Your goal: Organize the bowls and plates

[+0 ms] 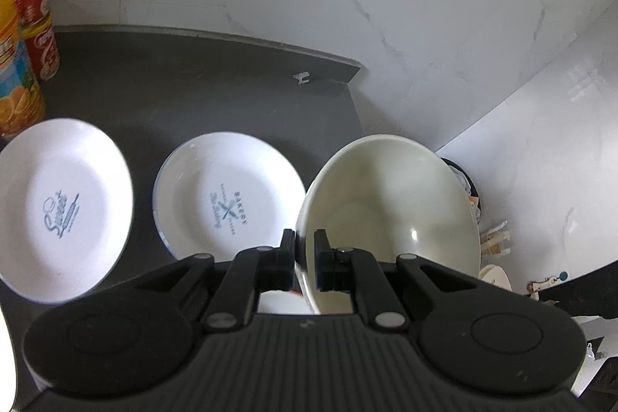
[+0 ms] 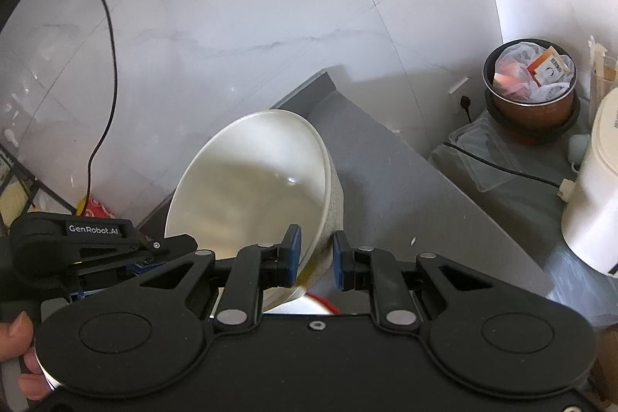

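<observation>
On the dark bench point(image 1: 216, 95), two printed plates point(image 1: 63, 207) point(image 1: 230, 195) lie flat at left; your left gripper point(image 1: 305, 250) has its fingers clamped on the cream bowl point(image 1: 390, 211) rim, tilted, mouth facing you, above the bench edge. Right gripper point(image 2: 314, 253) straddles another bowl point(image 2: 251, 195) rim, fingers slightly apart. Level each before nesting

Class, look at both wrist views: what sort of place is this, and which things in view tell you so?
Probably a home kitchen corner: printed plates and a bowl over a dark counter, marble-look wall tiles with sockets, and a lined waste bin on the floor.
</observation>
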Tool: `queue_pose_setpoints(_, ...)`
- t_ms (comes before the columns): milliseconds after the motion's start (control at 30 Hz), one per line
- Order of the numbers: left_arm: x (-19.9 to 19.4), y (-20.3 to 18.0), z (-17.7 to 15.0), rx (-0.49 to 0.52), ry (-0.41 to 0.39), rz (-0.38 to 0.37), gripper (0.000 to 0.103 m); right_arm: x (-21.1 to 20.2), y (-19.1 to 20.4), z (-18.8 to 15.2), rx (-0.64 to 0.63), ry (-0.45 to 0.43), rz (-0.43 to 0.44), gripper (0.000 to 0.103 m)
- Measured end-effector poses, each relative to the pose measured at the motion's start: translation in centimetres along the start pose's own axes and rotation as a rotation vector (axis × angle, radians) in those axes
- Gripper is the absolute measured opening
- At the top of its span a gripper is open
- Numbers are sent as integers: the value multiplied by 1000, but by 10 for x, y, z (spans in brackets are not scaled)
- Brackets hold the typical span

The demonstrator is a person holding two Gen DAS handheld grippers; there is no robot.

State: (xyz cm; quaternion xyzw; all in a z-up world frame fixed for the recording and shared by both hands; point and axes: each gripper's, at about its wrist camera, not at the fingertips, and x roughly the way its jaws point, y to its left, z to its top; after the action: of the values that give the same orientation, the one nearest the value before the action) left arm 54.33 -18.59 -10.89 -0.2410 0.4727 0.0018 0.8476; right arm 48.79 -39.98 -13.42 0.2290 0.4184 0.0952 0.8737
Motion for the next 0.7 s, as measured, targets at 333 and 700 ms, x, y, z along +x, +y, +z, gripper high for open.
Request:
queue_pose_setpoints(333, -18, 19, -27, 11, 29, -18, 8, -27, 12, -31, -1, 1, -29, 17)
queue_pose_setpoints(700, -30, 36, -48, 15, 51, -32, 8, -39, 15, -57, -6, 24, -51, 17)
